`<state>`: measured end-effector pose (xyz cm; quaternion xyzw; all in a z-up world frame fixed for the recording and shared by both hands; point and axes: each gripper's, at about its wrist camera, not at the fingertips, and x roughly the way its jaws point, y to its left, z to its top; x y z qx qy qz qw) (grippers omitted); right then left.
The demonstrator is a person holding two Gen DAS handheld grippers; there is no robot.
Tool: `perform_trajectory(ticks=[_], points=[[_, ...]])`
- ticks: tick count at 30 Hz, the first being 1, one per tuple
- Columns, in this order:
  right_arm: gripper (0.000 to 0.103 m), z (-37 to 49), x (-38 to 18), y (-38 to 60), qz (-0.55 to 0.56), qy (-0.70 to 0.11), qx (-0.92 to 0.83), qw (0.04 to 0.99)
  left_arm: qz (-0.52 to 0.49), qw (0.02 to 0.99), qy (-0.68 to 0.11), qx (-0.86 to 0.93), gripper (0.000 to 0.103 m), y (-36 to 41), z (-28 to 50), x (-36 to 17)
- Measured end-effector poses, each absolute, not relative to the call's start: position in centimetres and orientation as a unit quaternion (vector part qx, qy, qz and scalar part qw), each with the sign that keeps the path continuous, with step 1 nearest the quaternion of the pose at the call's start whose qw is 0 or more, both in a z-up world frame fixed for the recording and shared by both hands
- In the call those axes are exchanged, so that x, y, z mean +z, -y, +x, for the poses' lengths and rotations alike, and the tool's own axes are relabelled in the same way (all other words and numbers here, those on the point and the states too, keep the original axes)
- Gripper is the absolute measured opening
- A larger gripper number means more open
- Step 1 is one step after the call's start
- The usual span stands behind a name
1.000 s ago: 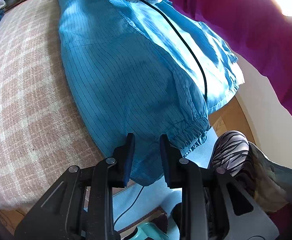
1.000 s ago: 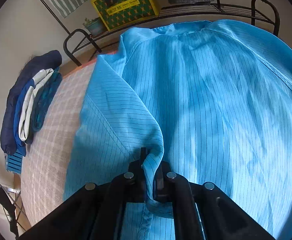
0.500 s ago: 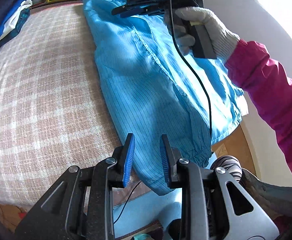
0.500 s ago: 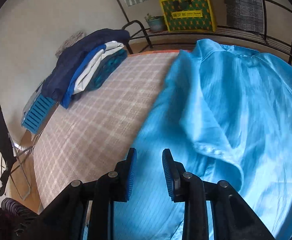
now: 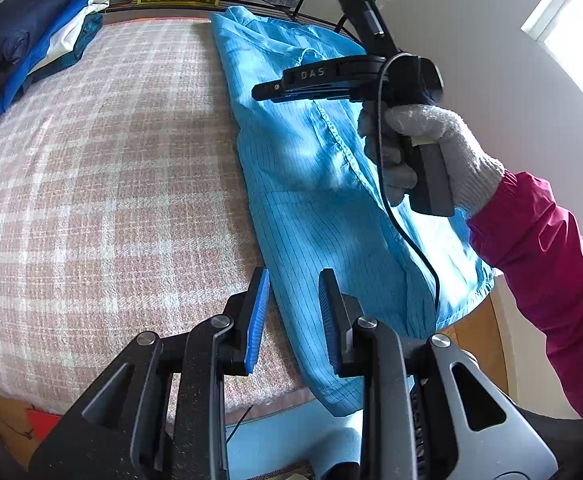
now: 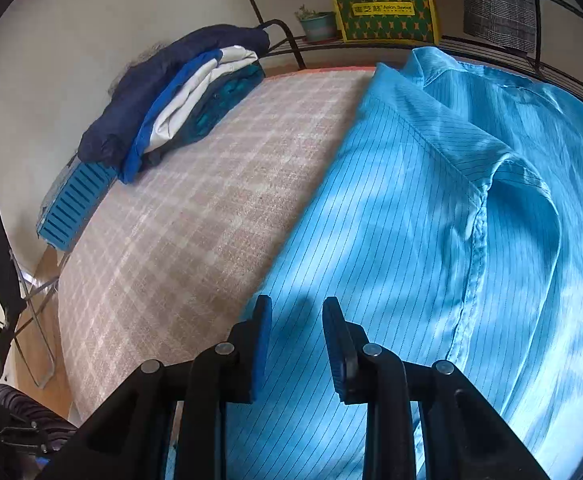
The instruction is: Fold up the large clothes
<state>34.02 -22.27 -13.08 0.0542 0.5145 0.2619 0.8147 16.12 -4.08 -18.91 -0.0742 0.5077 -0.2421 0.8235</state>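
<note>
Blue pinstriped garment [image 6: 431,240] lies flat on the checked surface, apparently partly folded.

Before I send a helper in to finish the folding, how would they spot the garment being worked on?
Look at the checked pink-and-white blanket covering the bed. At its far left corner sits a pile of folded clothes in navy, blue and white; the one you want is the light blue pinstriped garment along the right side. It alone lies spread out, one side folded in.

Bright window glare at right, fisheye-warped edges.
</note>
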Motion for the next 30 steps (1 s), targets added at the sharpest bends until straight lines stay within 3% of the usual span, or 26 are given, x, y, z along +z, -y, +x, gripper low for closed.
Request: perform_trajectory(ticks=[6,14,25,30], points=[[0.052,27.9,-7.2,30.7,0.095,-0.451,0.229,0.858,-0.055,0.834,-0.496,-0.236,0.025,4.9,16.2,-19.1],[0.055,19.4,-3.5,40.8,0.116,-0.401,0.119,0.901,-0.069,0.822,-0.486,-0.29,0.025,8.6,16.5,-18.2],[0.055,10.4,-3.7,50.3,0.164,-0.429,0.017,0.888,0.049,0.777,-0.526,-0.343,0.025,17.1,13.2,-24.1],[0.055,7.9,-4.5,55.3,0.187,-0.426,-0.037,0.884,0.031,0.777,-0.523,-0.348,0.025,16.5,13.4,-22.1]])
